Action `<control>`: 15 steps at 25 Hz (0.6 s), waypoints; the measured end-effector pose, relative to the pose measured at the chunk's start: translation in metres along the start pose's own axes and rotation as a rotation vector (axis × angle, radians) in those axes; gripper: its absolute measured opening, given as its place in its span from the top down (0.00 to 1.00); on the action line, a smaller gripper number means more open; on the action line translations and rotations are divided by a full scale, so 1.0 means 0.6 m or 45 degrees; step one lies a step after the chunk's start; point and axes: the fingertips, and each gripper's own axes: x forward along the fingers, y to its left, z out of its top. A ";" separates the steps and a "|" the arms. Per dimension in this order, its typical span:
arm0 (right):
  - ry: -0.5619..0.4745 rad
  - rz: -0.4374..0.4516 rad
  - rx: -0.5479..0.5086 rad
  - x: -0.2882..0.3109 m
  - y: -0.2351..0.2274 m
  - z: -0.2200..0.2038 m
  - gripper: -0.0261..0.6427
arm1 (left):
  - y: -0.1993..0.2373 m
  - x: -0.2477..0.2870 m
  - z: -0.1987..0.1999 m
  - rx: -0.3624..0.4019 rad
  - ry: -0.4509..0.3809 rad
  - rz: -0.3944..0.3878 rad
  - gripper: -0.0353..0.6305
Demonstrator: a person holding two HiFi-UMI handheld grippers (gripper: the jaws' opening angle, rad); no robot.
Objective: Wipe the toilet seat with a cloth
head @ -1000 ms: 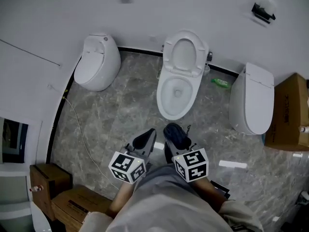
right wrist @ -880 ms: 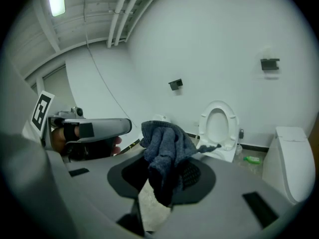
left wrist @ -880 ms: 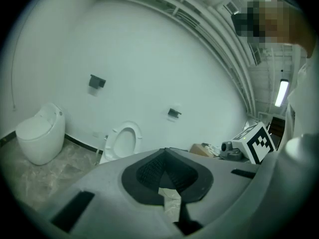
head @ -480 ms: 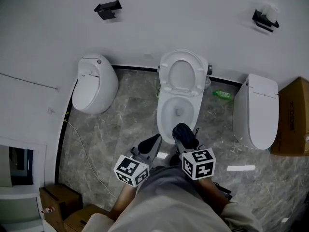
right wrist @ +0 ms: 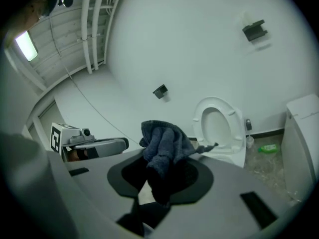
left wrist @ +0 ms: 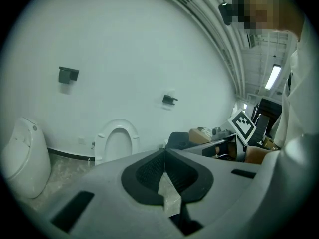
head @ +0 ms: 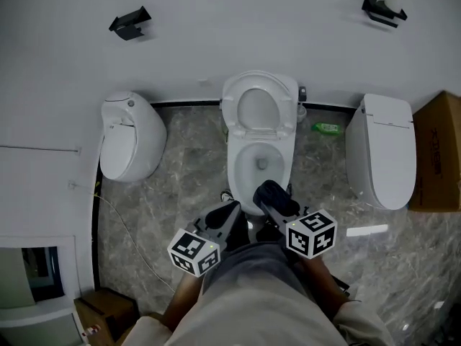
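Right claw [head: 272, 195] is closed on a dark blue cloth [right wrist: 164, 147]; the cloth is bunched between the jaws and stands up above them. In the head view this claw is at the front edge of the middle toilet [head: 261, 166], and I cannot tell if the cloth touches the rim. The toilet seat [head: 259, 110] is lifted up and leans toward the white wall [head: 216, 42], so the bowl is uncovered.

Left claw [head: 225, 218] is just beside the right one, a little further from the bowl, and its jaws are pressed together. Both claws point toward the toilet.

On the grey marble floor [head: 180, 186] a second toilet [head: 130, 135] stands at the left and a third toilet [head: 382, 150], with its lid down, at the right. A green bottle [head: 328, 127] lies between the middle toilet and the third one. A cardboard box [head: 439, 150] is at the far right edge. Two black holders [head: 130, 24] [head: 382, 7] are fixed on the wall.
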 end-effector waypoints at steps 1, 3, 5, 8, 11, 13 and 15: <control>-0.024 -0.016 0.003 0.001 -0.010 0.005 0.82 | 0.008 0.005 0.000 -0.004 0.012 0.000 0.94; -0.066 -0.060 0.033 0.005 -0.036 0.013 0.82 | 0.025 0.016 -0.001 -0.013 0.032 0.005 0.94; -0.096 -0.106 0.119 0.016 -0.065 0.017 0.82 | 0.042 0.026 0.001 -0.019 0.040 0.008 0.94; -0.143 -0.172 0.276 0.036 -0.106 0.026 0.82 | 0.069 0.040 0.009 -0.020 0.051 -0.002 0.94; -0.166 -0.285 0.330 0.058 -0.143 0.047 0.82 | 0.097 0.060 0.024 -0.013 0.065 -0.029 0.94; -0.179 -0.347 0.353 0.076 -0.163 0.064 0.82 | 0.121 0.074 0.034 -0.014 0.074 -0.042 0.94; -0.214 -0.375 0.396 0.096 -0.181 0.084 0.82 | 0.145 0.084 0.043 -0.029 0.087 -0.043 0.94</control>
